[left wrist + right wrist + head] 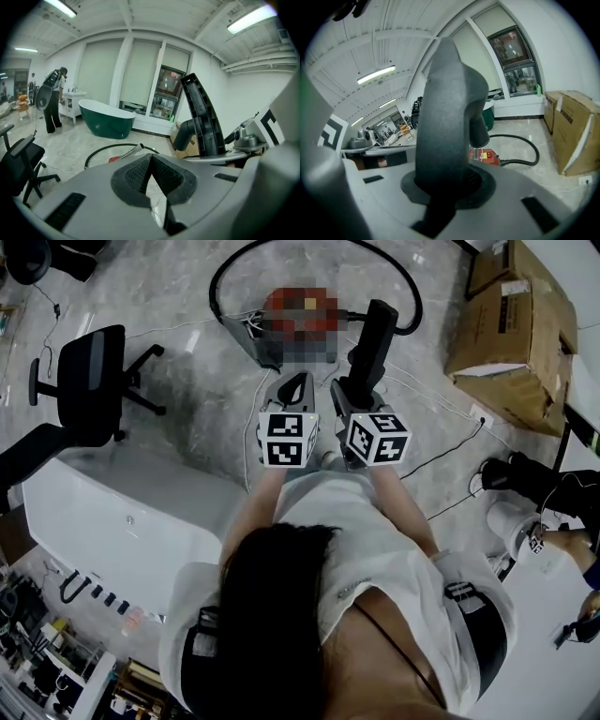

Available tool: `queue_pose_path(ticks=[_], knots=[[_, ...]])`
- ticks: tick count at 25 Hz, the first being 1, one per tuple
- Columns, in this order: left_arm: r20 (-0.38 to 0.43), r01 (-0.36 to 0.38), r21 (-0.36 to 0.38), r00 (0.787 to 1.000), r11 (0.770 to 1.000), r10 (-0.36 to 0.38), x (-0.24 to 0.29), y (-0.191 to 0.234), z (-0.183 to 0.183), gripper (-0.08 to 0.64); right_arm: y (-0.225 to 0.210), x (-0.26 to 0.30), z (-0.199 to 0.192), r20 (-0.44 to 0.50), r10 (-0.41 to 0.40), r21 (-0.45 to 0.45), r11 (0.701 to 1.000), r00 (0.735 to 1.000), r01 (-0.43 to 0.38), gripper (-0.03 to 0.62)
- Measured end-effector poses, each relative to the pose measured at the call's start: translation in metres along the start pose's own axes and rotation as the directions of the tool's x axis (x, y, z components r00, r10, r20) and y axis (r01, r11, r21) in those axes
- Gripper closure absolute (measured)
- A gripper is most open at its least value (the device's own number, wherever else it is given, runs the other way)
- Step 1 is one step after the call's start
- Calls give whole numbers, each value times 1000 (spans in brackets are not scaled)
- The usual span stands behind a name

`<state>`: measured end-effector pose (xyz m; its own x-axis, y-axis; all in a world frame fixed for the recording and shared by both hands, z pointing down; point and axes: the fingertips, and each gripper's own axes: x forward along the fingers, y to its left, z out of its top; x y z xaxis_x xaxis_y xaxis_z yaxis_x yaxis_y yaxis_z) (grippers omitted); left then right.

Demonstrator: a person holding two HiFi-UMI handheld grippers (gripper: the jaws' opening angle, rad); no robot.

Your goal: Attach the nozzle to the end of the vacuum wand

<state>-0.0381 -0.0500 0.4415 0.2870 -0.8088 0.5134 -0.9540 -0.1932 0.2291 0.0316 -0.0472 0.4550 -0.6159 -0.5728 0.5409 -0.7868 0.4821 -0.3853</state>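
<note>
A black vacuum nozzle [375,334] stands upright between the jaws of my right gripper [361,385], which is shut on its lower end. In the right gripper view the nozzle [445,117] fills the middle, above the right gripper [450,183]. My left gripper [298,381] hangs just left of it, shut with nothing between its pads [136,176]. From the left gripper view the nozzle [201,117] rises at the right. The metal wand [132,151] lies on the floor ahead, its open end pointing this way, by the red vacuum body [485,156] and the black hose [220,277].
A black office chair [89,381] and a white bathtub [122,512] are at the left. Cardboard boxes [516,324] sit at the right, and thin cables [441,460] run over the floor. A green bathtub [105,119] and a standing person [54,101] are farther off.
</note>
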Motion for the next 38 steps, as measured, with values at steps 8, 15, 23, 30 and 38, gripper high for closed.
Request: queue_pose_path(ticks=[8,15,23,30,38], knots=[[-14,40,48,999,998,-39,16,20,16,557,-3,13,24,52,-12,38,999,999,10,520],[-58,122,98,991,988,-117,33,34,22,557,1,27,41,87,-33,89,996,996,25,520],[-104,151,158,985,976,-136,47,49,24,557,9,37,55,122,7,129,991,992,-23,520],[-121,131,192,987,973,-109,55,65,24,555,-3,39,58,139,-33,198,980,990,5,520],[-130,114,227,988,967,-86,67,74,26,555,-13,48,65,140,-43,216,976,989,12,520]])
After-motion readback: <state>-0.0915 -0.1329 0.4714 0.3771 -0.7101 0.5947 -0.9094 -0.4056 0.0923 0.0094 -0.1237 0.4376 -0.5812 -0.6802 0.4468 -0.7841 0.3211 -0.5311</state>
